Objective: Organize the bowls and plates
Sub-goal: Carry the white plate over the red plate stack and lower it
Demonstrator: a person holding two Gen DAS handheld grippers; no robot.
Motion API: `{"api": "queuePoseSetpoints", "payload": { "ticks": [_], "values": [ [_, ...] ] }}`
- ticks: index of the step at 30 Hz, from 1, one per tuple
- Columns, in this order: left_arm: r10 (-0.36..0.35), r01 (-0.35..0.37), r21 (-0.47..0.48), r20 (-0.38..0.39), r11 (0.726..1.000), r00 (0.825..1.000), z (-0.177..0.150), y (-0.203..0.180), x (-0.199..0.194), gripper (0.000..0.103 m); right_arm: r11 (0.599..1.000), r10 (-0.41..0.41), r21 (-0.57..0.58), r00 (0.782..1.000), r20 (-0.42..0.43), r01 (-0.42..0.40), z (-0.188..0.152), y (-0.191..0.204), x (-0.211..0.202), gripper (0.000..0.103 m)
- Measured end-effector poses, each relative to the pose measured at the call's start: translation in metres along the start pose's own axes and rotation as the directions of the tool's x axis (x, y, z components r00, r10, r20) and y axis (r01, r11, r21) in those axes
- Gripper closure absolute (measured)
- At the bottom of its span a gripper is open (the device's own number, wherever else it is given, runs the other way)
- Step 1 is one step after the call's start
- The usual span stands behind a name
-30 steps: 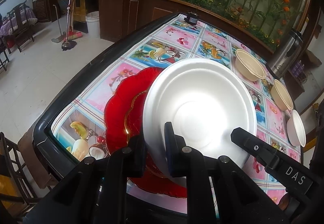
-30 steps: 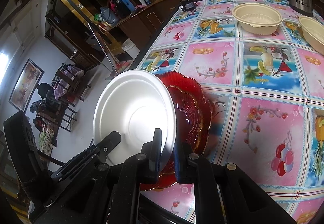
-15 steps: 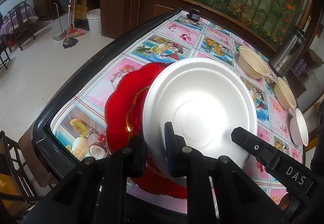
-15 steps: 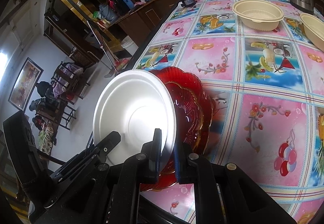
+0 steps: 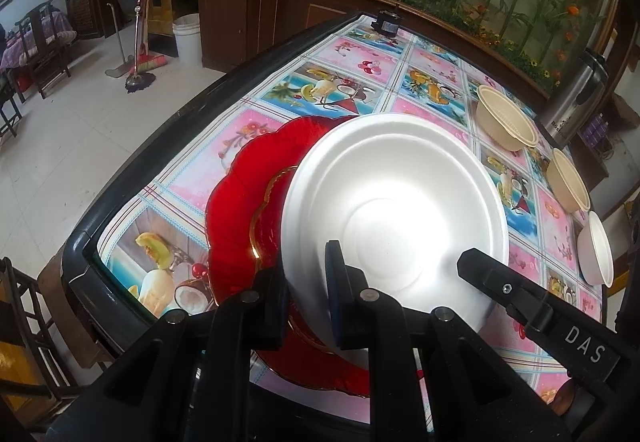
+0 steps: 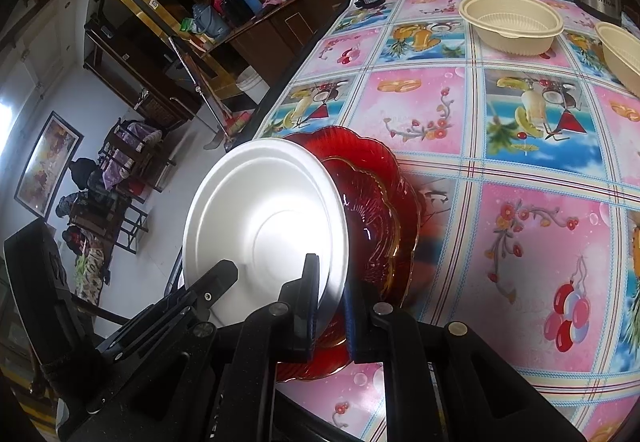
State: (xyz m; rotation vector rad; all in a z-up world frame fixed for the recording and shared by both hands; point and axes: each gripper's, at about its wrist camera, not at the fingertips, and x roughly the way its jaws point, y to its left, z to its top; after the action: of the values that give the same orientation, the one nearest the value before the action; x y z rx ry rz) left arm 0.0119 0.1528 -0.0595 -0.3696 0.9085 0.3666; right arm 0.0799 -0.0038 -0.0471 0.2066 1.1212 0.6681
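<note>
Holding the round white foam plate level matters most: both the left hand-held gripper and right hand-held gripper pinch its near rim, above two scalloped red glass plates on the bench. Lower evenly, release together.

Ahead of me the counter lies open across its pink and blue squares, with room to pass. At the far side two cream bowls stand apart, a white bowl near the right edge, and a steel flask behind them blocks that corner.
</note>
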Motion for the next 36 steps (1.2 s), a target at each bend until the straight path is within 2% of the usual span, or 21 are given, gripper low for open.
{"api": "queuePoseSetpoints", "payload": {
  "ticks": [36],
  "values": [
    [0.025, -0.025, -0.016, -0.026, 1.0, 0.999, 0.0, 0.001, 0.009, 0.089, 1.0, 0.006, 0.002, 1.0, -0.029, -0.006, 0.001, -0.004, 0.012, 0.089]
  ]
}}
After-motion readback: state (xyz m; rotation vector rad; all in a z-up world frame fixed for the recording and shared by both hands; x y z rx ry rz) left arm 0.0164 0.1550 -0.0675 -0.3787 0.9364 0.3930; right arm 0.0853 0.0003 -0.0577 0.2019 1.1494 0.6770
